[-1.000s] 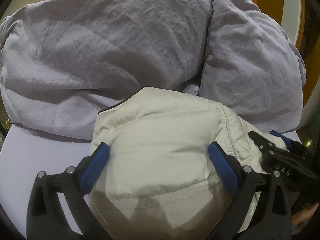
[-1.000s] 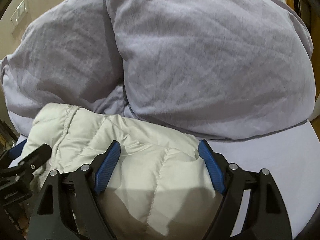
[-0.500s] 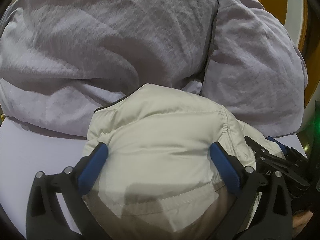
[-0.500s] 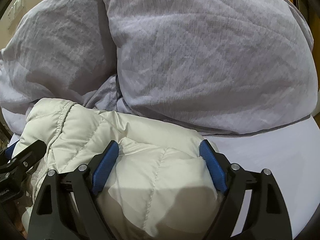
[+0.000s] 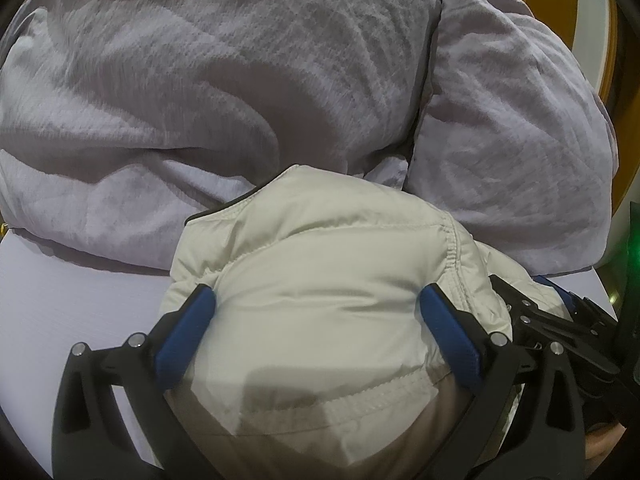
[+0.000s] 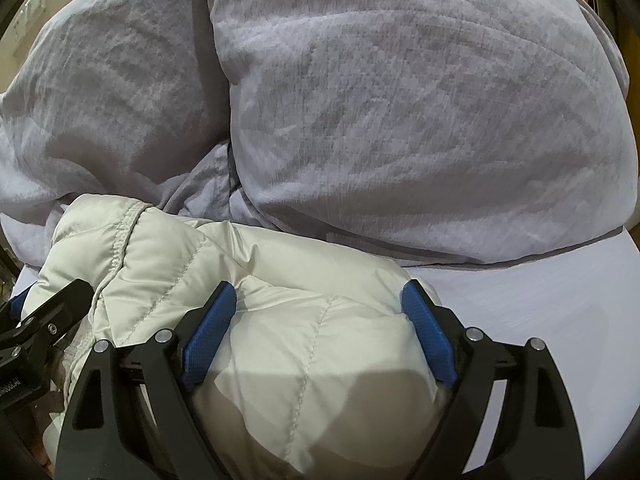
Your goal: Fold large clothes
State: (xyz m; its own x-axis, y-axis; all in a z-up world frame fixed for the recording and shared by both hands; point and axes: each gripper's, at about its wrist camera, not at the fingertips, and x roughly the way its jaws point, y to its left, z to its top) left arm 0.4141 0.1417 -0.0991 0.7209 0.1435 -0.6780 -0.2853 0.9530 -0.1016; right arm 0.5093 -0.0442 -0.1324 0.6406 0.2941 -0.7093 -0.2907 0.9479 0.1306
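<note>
- A cream quilted puffer jacket (image 5: 328,304), bundled into a thick mound, lies on a pale lilac sheet (image 5: 76,304) at the near edge of the bed, pushed up against a heap of grey-lilac duvet (image 5: 224,92)
- The left gripper (image 5: 318,312) straddles the jacket's hemmed end; its blue pads (image 5: 448,332) stand wide apart and rest against the bulging fabric on either side, so whether they squeeze it or merely flank it cannot be told
- The right gripper (image 6: 318,308) sits over the jacket's other end; its jaws have just been opening and now stand spread wide, with the padded bundle (image 6: 304,344) between the blue pads (image 6: 208,332), which still touch its sides
- Each gripper shows at the edge of the other's view, close beside it over the jacket
- Behind the duvet, an orange-and-white frame (image 5: 600,40) rises on the right
</note>
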